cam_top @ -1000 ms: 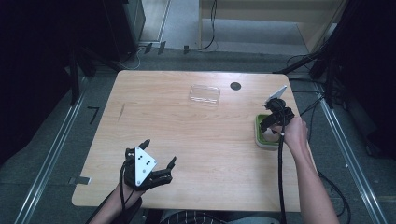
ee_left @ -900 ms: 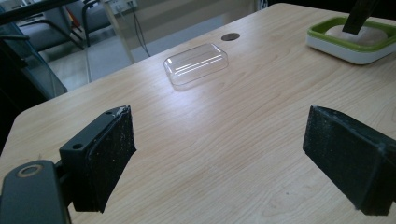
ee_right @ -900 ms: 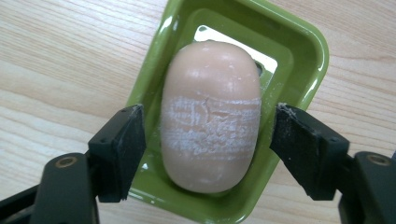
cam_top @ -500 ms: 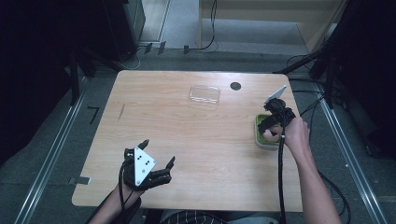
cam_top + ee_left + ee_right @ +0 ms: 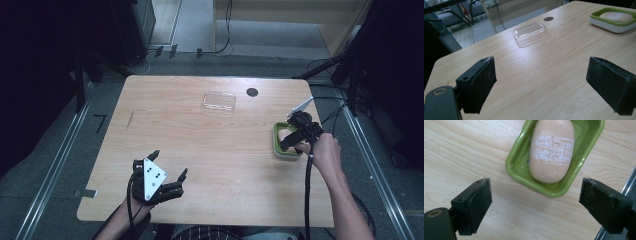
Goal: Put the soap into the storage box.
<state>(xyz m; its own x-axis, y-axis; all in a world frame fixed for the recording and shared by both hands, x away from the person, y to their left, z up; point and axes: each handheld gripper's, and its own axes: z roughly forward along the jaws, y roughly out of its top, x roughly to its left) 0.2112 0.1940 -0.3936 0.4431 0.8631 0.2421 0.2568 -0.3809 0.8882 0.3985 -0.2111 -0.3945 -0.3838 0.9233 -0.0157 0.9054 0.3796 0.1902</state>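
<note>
Fingers of the left gripper point(image 5: 169, 172) stood spread over bare wood at the near left of the pale wooden table point(image 5: 200, 150), gripping nothing. At the right edge, the right gripper point(image 5: 288, 141) had just been opening, its pads point(image 5: 475, 203) parted and empty above the oval peach soap bar point(image 5: 552, 148) lying in the green plastic soap dish point(image 5: 517, 168). Soap judged light, firm, probably slick; pinch across its long sides. Farther off, near the far edge, lay a clear plastic lid point(image 5: 219, 101).

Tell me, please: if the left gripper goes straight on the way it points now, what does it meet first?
Probably the clear plastic lid, which lies ahead of the open left gripper across bare table. The green soap dish sits off to the side. Depth is uncertain.
</note>
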